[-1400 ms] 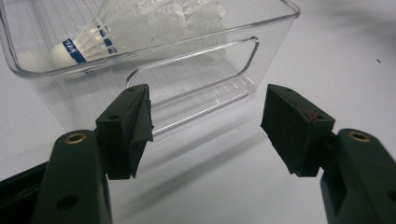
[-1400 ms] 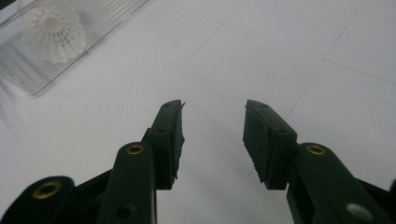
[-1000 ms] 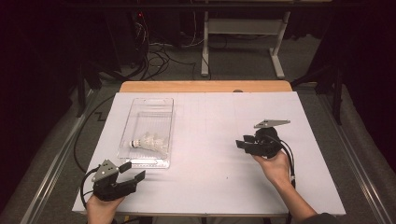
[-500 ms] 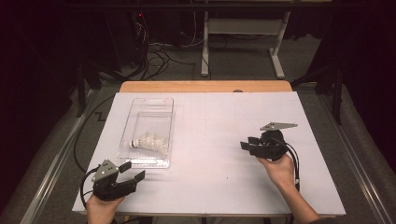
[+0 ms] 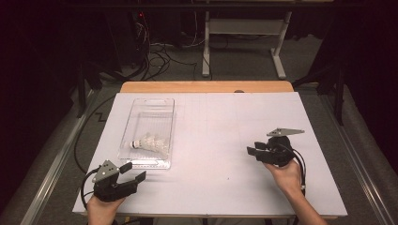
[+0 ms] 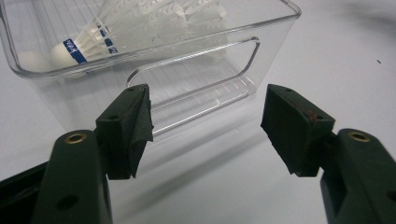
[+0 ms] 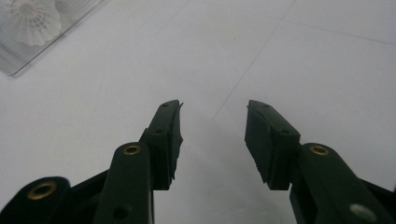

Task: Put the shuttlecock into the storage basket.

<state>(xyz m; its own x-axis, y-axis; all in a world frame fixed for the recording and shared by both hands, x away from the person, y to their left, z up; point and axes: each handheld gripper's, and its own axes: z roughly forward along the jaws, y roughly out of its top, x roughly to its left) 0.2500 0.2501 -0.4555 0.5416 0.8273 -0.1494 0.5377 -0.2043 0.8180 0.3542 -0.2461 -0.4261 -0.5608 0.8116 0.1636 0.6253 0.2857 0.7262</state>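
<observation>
Shuttlecocks [image 5: 149, 143], apparently two, lie in the clear tray [image 5: 151, 107] just ahead of the wide-open, empty left gripper [image 5: 133, 172]; right gripper [image 5: 253, 152], half-open and empty, stands well apart.

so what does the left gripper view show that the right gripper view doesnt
Left gripper view: the clear box close up, with its cut-out handle slot, and the shuttlecock's cork end and blue band; the left tool stands open before the box's near wall.

Right gripper view: the right tool, open over the bare white table, and the shuttlecock's feathered skirt seen end-on in a far corner.

Both: the box, the shuttlecock inside it, the white table, and open, empty jaws.
</observation>
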